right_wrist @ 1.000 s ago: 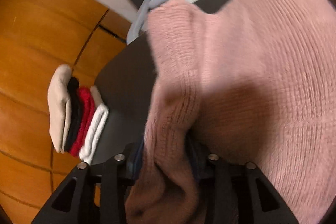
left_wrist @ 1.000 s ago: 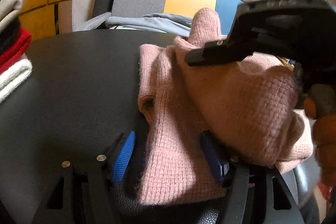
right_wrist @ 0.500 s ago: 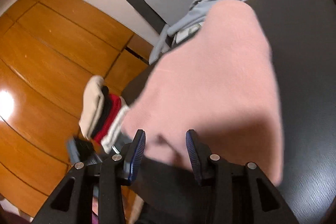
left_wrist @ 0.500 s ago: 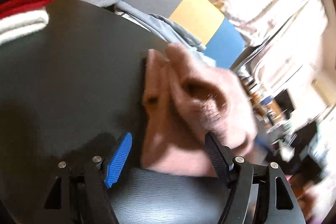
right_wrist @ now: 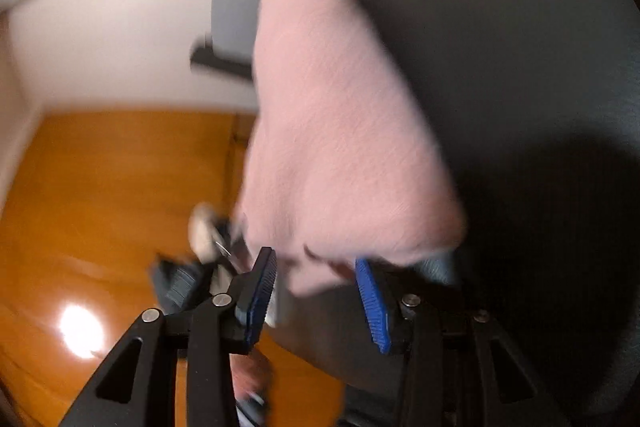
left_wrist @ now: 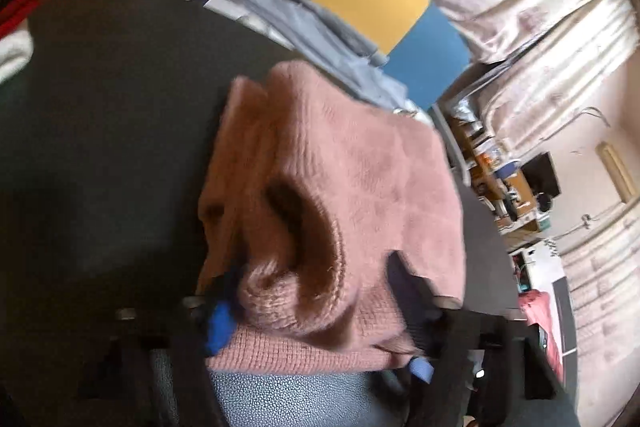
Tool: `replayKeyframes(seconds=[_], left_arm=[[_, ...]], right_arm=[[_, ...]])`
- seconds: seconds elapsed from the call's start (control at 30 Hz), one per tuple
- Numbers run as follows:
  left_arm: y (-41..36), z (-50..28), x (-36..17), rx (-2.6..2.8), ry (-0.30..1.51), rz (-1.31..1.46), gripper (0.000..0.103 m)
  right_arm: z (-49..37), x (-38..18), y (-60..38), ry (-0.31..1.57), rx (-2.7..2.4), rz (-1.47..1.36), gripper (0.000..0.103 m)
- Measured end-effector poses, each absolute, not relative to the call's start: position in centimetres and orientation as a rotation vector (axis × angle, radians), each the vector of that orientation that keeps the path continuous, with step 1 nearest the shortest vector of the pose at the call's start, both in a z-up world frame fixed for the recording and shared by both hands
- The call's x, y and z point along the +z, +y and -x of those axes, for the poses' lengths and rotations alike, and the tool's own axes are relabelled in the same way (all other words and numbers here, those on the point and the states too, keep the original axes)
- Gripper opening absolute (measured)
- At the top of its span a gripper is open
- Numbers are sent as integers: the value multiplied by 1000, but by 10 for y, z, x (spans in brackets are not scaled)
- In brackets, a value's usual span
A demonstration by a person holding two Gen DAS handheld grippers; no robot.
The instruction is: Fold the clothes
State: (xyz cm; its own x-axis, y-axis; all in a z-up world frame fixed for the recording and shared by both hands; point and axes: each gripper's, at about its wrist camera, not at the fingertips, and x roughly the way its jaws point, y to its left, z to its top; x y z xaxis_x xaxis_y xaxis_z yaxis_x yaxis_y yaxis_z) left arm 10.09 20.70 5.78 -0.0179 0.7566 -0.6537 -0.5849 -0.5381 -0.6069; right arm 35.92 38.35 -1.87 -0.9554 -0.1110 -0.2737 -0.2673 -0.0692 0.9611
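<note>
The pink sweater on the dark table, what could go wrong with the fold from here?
1. The pink sweater is bunched, with an open loop near the left gripper; pressing now may lock in a lumpy fold.
2. It lies near the table edge, so a push could slide it off.
3. The open right gripper could snag the knit.

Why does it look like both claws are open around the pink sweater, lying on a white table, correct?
Not quite: the table is black, not white, as the left wrist view shows. The rest holds: left claw and right claw are open around the pink sweater.
</note>
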Motion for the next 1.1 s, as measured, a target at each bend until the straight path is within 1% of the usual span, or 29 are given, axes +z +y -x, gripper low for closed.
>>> replayKeyframes(seconds=[0.07,0.1,0.13,0.17,0.2,0.3,0.37,0.43,0.5,0.57,0.67,0.7,0.73,0.8,0.87,0.9,0.93,1.0,1.1], left_arm=[[209,-104,57,1723,-189,1273,26],[209,-105,56,1718,-182,1278,22],[210,-108,60,1723,-161,1259,19],[210,-108,65,1735,-143,1238,18],[210,-109,71,1748,-127,1218,17],[196,-110,93,1694,-177,1168,16],[185,-112,100,1672,-185,1159,16],[174,-120,91,1661,-155,1170,17],[178,-131,71,1717,-46,1176,17],[176,-130,56,1723,-60,1189,17],[171,-128,34,1724,-104,1210,21],[169,-127,27,1724,-119,1217,21],[168,-125,27,1716,-140,1225,23],[163,-119,30,1697,-184,1235,27],[149,-110,37,1727,-239,1235,35],[151,-110,43,1750,-224,1212,37],[156,-110,50,1774,-199,1183,43],[165,-111,63,1820,-149,1124,43],[179,-113,83,1886,-72,1033,43]], right_arm=[[-368,-26,392,2148,2102,304,42],[-368,-25,394,2143,2095,291,38],[-364,-21,396,2083,2122,334,19],[-358,-12,397,1984,2167,391,11],[-356,0,398,1899,2222,406,10],[-364,43,396,1670,2370,390,9],[-373,53,400,1611,2399,440,9],[-375,48,402,1571,2396,537,9],[-366,30,399,1549,2363,666,9],[-360,9,397,1538,2340,742,10],[-373,-3,395,1561,2334,720,8],[-374,-3,398,1579,2321,716,11],[-373,-2,399,1611,2305,706,17],[-379,1,401,1672,2286,689,25],[-387,10,402,1611,2300,728,25],[-391,16,400,1563,2315,749,25],[-396,24,397,1479,2347,772,27],[-402,43,391,1306,2408,806,27],[-389,82,395,1016,2511,780,27]])
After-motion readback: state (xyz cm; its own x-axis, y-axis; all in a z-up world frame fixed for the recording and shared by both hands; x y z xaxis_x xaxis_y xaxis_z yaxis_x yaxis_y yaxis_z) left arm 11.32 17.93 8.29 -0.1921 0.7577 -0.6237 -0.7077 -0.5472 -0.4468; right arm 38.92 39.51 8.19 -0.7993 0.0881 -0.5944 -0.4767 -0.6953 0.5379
